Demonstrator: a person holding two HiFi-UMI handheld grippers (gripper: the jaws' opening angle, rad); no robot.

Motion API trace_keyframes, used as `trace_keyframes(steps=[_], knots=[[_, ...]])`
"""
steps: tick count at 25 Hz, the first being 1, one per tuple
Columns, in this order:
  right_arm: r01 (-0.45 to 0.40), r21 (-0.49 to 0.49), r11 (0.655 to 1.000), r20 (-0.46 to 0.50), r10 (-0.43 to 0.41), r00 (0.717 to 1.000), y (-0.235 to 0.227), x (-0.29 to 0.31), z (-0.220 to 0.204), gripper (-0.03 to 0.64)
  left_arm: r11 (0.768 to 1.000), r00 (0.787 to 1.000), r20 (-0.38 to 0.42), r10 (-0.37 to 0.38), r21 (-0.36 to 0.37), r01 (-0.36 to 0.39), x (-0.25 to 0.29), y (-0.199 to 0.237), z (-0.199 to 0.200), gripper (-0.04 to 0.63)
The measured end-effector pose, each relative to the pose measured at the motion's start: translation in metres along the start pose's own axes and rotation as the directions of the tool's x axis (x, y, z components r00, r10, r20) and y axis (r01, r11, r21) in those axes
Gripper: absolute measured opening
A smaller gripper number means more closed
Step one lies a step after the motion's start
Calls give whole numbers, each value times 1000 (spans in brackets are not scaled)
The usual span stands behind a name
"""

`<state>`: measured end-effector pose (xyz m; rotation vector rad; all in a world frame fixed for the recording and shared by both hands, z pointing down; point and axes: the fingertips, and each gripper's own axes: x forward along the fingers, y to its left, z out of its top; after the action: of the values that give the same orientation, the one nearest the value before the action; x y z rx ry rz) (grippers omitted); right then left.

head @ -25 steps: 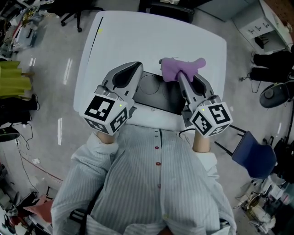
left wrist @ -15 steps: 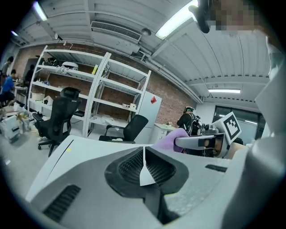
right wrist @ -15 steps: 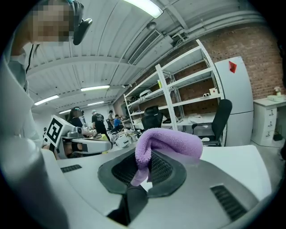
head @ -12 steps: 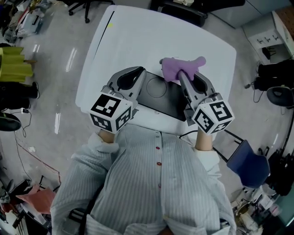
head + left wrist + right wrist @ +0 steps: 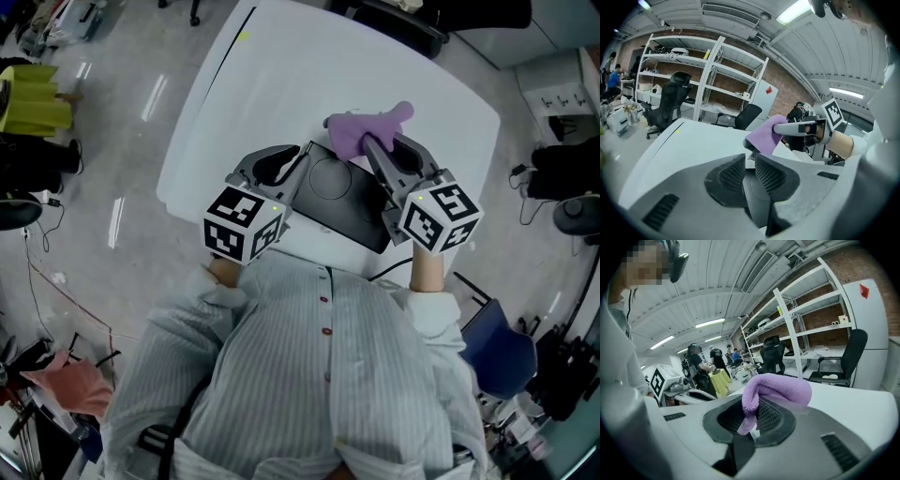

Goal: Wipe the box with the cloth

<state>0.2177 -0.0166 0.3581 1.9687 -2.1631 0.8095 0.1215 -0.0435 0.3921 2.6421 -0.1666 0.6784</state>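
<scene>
1. Nearest: the person's striped shirt (image 5: 319, 375), with both arms reaching out over the near edge of the white table (image 5: 272, 84).
2. Left gripper (image 5: 298, 161): jaws have just been opening and now stand a narrow slit apart, nothing pinched between them. It points at the left end of the box; I cannot tell whether it touches.
3. Box (image 5: 349, 204): dark, flat, with a circle on its top. It lies on the table close to the near edge, between the two grippers.
4. Right gripper (image 5: 371, 147): jaws pressed onto the purple cloth (image 5: 361, 129).
5. The cloth folds over the jaw tips at the far right corner of the box.
6. Far: white shelving (image 5: 693, 70) against a brick wall.
</scene>
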Motion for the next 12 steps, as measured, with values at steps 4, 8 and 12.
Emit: trace_keyframes(steps=[4,8,12], knots=[[-54,5,999,-62,54,997,-2,20,-10,46,1000,998,-56,24,-12,-24,7,5,-24,52],[-105,11,994,-130,106,986,-5,45,-24,46,999,993,-107,42,-27,-45,16,12,-44,52],[-138,8,990,-204,137,969,-9,68,-39,46,998,989,-141,48,-37,-53,21,17,-58,53]])
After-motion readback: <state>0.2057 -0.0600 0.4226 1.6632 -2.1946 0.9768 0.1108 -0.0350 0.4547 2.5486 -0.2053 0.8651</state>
